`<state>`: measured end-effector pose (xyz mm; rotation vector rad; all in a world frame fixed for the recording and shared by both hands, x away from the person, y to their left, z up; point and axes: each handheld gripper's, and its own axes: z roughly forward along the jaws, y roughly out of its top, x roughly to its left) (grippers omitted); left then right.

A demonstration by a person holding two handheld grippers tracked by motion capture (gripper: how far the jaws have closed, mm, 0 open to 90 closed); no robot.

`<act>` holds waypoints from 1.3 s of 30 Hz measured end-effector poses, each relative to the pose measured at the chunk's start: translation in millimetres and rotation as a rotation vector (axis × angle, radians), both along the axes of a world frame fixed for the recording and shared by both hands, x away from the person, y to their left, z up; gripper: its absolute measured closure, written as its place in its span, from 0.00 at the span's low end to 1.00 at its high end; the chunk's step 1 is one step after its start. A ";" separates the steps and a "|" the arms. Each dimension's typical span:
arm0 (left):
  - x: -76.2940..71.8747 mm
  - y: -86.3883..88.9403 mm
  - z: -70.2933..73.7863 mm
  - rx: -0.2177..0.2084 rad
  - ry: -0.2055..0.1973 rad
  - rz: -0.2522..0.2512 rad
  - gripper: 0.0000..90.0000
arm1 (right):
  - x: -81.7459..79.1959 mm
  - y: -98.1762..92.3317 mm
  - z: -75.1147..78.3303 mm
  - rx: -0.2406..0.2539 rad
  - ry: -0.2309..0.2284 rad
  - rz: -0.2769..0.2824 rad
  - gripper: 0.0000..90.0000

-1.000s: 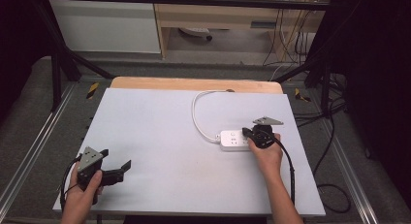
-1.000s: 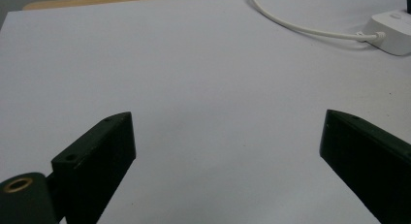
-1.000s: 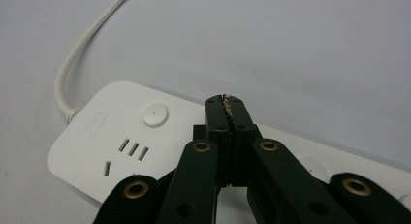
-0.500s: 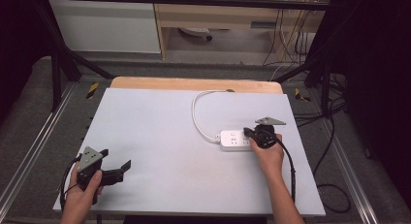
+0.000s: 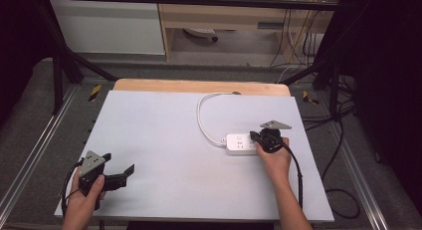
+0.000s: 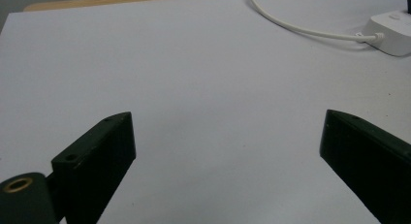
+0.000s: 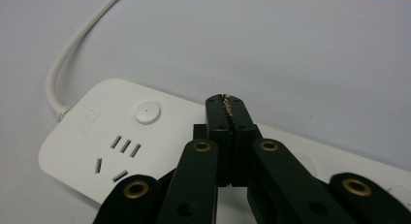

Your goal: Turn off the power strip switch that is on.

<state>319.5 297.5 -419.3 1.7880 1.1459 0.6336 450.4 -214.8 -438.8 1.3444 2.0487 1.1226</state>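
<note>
- Left gripper (image 5: 121, 174): jaws wide apart, near the table's (image 5: 164, 140) front-left corner.
- Right gripper (image 7: 227, 104): jaws pressed together over the power strip (image 7: 111, 136) beside the right edge.

Even overhead light; dim surroundings, perhaps slight softness.

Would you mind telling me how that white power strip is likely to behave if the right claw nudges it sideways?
The power strip lies flat and low, so it should slide rather than tip. Its smooth plastic on the smooth table suggests little grip. Its cord curves away and looks stiff enough to tug it round. The right claw sits shut above it.
</note>
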 end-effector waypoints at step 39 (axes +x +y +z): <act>-0.1 0.0 0.2 0.002 0.000 0.000 0.06 | -1.7 1.9 -1.3 -0.020 -0.022 0.000 1.00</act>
